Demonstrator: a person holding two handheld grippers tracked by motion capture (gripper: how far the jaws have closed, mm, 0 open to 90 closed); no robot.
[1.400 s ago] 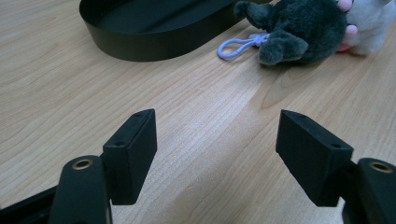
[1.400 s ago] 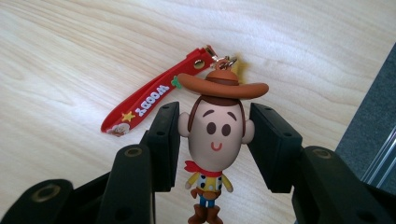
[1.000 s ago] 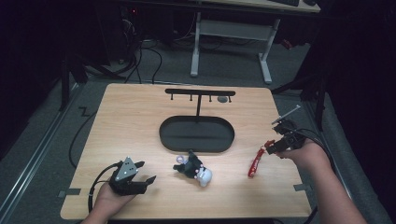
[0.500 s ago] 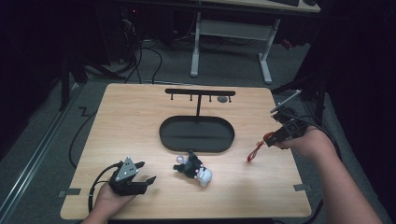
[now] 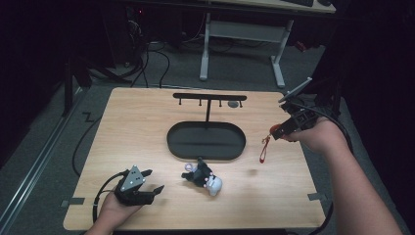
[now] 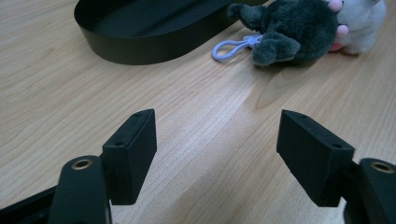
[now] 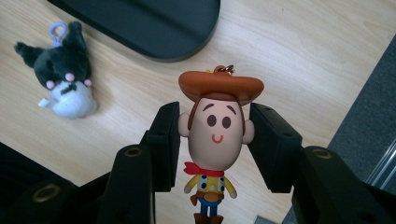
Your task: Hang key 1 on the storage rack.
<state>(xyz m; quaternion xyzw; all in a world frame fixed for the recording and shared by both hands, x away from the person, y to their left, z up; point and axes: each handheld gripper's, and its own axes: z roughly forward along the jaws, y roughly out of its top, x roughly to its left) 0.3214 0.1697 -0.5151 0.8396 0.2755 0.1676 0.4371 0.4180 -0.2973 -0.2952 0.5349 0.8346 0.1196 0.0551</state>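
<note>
My right gripper (image 5: 280, 131) hangs above the table's right side, shut on a cowboy figure keychain (image 7: 216, 135) with a brown hat. Its jaws press on both sides of the figure's head. A red strap (image 5: 265, 149) dangles below it in the high view. A dark grey and white plush keychain (image 5: 204, 176) with a lilac clip (image 6: 233, 46) lies on the table just in front of the black oval tray (image 5: 206, 141). My left gripper (image 5: 155, 192) rests on the table at the front left, open with nothing between its jaws, pointing at the plush (image 6: 299, 25).
A black T-shaped hanger rack (image 5: 209, 97) with small hooks rises from the tray's far side. A small grey object (image 5: 234, 104) lies by the rack's right end. The table's right edge (image 7: 355, 107) lies close under my right gripper. A cable (image 5: 100, 198) trails from the left gripper.
My right gripper has risen and moved toward the table's far right with the cowboy figure, whose strap now hangs free of the table. The left gripper has stayed still.
</note>
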